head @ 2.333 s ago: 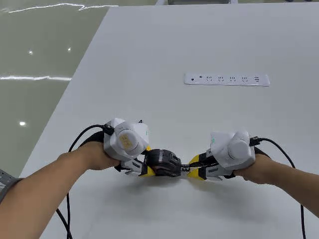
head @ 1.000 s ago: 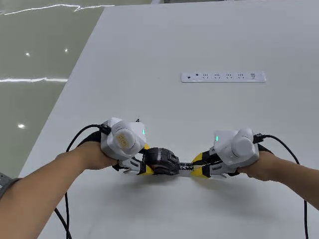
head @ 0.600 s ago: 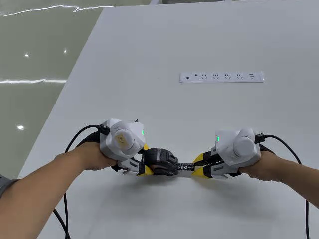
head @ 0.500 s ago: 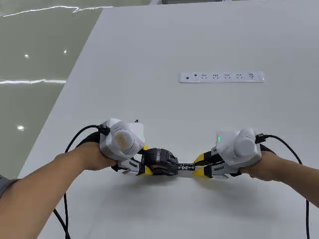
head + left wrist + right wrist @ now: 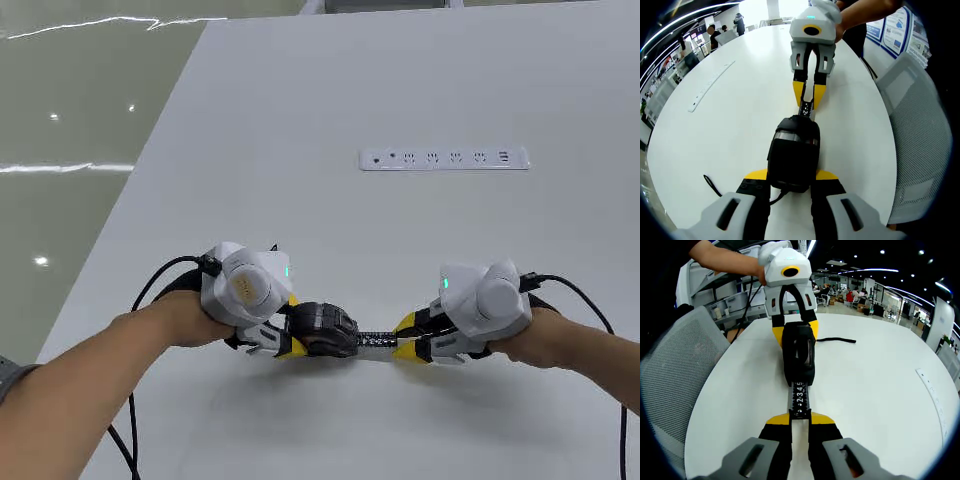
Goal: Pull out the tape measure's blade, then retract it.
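A black tape measure rests on the white table near its front edge. My left gripper is shut on the case, yellow fingertips pressed to both sides. A short length of black blade with white numbers runs out of the case to the right. My right gripper is shut on the blade's end. In the right gripper view the case lies straight ahead with the left gripper behind it. In the left gripper view the right gripper faces me along the blade.
A white power strip lies flat farther back on the table, well beyond both grippers. The table's left edge drops to a glossy green floor. A thin black wrist strap trails from the case. A mesh chair stands beside the table.
My right gripper has drawn to the right, and a slightly longer stretch of blade shows between it and the case. The left gripper and case have stayed put.
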